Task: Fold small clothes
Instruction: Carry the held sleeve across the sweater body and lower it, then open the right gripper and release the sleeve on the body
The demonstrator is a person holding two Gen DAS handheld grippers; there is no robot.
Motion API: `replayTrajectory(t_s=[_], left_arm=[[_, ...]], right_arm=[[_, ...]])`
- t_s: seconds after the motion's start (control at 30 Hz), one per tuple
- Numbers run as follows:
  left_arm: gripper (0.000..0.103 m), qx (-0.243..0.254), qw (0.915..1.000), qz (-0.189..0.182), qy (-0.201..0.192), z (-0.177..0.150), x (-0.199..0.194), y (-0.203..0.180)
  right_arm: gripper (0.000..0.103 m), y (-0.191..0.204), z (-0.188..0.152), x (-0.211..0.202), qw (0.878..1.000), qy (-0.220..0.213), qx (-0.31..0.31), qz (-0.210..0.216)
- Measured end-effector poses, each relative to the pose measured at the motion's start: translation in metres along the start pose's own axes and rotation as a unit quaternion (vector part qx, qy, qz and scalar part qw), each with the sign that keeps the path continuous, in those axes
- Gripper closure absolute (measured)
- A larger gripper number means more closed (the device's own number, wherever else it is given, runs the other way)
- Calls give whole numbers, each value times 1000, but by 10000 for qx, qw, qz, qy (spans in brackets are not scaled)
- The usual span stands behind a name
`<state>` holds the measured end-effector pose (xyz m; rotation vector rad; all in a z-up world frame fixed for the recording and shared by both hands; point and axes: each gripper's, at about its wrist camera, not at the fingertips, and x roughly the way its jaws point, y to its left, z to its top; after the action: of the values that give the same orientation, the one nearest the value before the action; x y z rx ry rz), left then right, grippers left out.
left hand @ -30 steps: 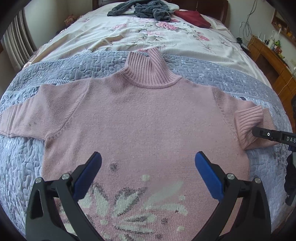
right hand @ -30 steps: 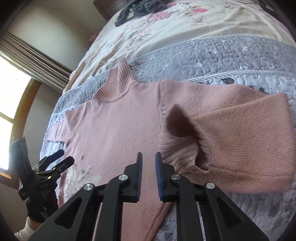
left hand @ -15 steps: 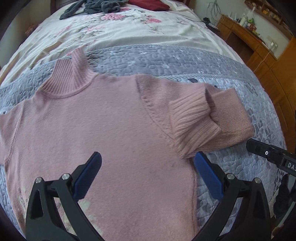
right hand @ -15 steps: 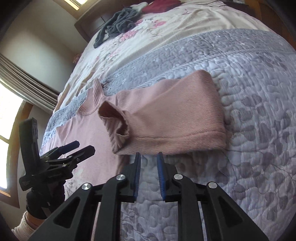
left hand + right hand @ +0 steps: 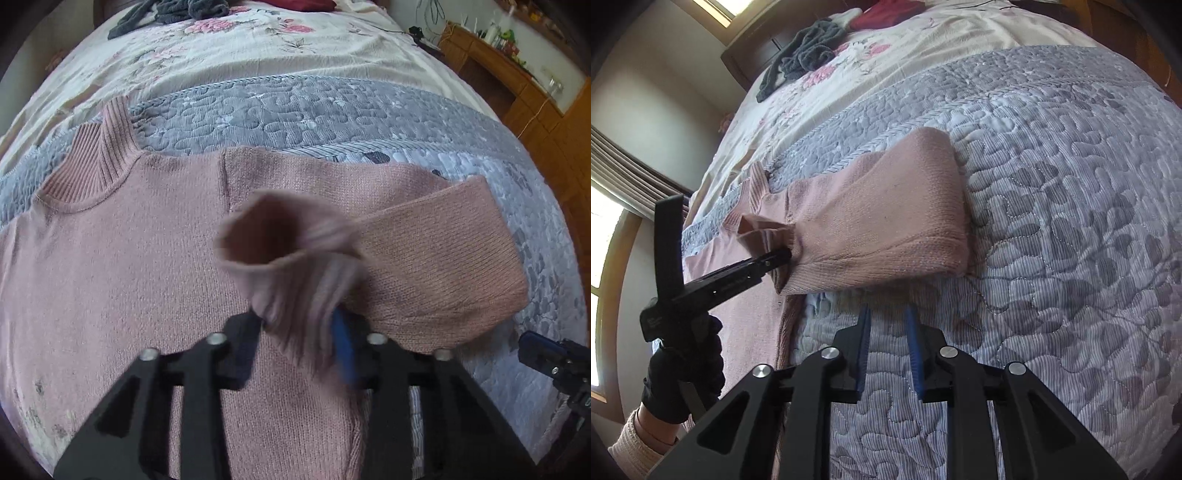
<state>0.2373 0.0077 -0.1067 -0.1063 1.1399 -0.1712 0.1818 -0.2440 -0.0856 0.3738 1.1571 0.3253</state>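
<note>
Folding a soft pink sweater spread flat on the quilted bed | my left claw clenched on the ribbed cuff, sleeve doubled inward | right claw released, empty, beside the sleeve | limp knit, best gripped at ribbing.

Open grey quilted bedspread lay free from 12 to 4 o'clock of the right hand-held gripper; the folded pink knitted sleeve blocked 11 o'clock.
</note>
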Motion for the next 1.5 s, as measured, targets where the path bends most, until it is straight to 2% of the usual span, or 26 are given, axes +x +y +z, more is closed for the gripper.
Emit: replayTrajectory(t_s=[0.1, 0.2, 0.33, 0.47, 0.6, 0.73, 0.9, 1.0, 1.13, 1.2, 1.3, 1.37, 1.5], left_arm=[[89, -339, 9985, -392, -187, -1, -15, 22], [89, -441, 9974, -322, -470, -6, -32, 43], [90, -738, 9949, -338, -596, -9, -47, 81], [90, -798, 9939, -55, -765, -9, -62, 121], [90, -984, 9915, 195, -830, -9, -72, 164], [90, -1146, 9889, 381, -868, -8, -80, 200], [90, -1347, 9836, 651, -1004, -10, -94, 240], [90, -1480, 9790, 934, -1043, -12, -100, 266], [89, -1668, 9768, 1016, -881, -16, -94, 297], [86, -1670, 9778, 1018, -758, -19, -85, 305], [80, -1695, 9777, 1079, -617, -27, -72, 315], [68, -1795, 9752, 1175, -543, -32, -67, 325], [63, -1961, 9701, 1305, -583, -42, -77, 351]], right_arm=[[82, 7, 1, 2, 10000, -17, -14, 67], [81, 14, 2, 4, 10000, -18, -50, 64], [81, 20, 4, 4, 9999, -46, -23, 112], [80, 30, 6, 7, 9999, -12, -116, 126], [71, 43, 12, 17, 9997, 18, -139, 180], [62, 54, 23, 35, 9990, 130, 6, 416], [60, 73, 35, 68, 9984, 366, -5, 436], [60, 85, 38, 83, 9977, 462, -36, 495], [60, 97, 39, 103, 9970, 618, -74, 455], [60, 101, 38, 110, 9974, 654, -119, 281], [67, 99, 35, 120, 9972, 741, -89, -30], [70, 94, 31, 126, 9967, 799, -59, -111], [70, 96, 29, 127, 9964, 803, -175, -221]])
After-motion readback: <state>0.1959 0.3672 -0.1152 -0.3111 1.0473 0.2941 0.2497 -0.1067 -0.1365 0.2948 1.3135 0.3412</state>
